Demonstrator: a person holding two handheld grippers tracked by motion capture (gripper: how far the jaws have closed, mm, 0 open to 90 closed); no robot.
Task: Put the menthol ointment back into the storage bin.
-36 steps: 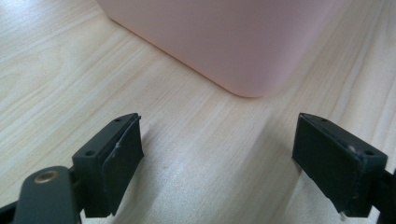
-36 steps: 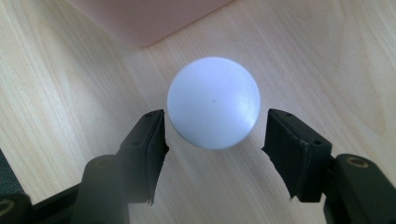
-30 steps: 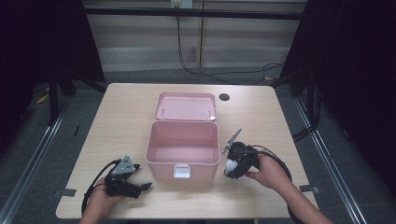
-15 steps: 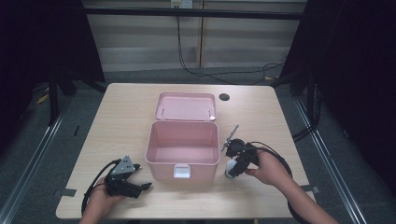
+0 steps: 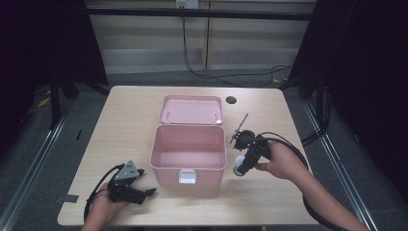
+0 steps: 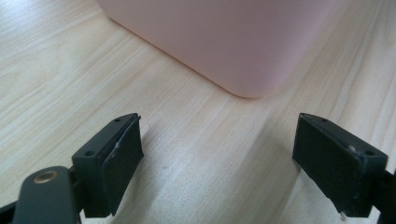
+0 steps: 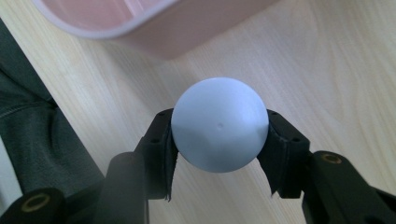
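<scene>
A pale blue-white ball (image 7: 219,112) sits squeezed between the pads of my right gripper (image 7: 219,135), which is shut on it. From above, that gripper (image 5: 240,169) hangs just right of the open pink box (image 5: 187,166), near its front right corner, with the ball (image 5: 238,168) lifted off the table. The box's lid (image 5: 191,109) lies folded back behind it, and what shows of its inside is bare. My left gripper (image 5: 146,194) rests low at the front left of the table, open, with nothing between its jaws (image 6: 217,154) and the box's corner (image 6: 224,37) ahead.
The wooden table (image 5: 125,125) has a dark round hole (image 5: 231,100) behind the box at right. Black cables trail from both grippers. The table's front edge lies close beneath both hands. Dark floor and metal rails surround the table.
My right gripper has risen beside the box with the ball in its jaws. The left gripper has stayed put.
</scene>
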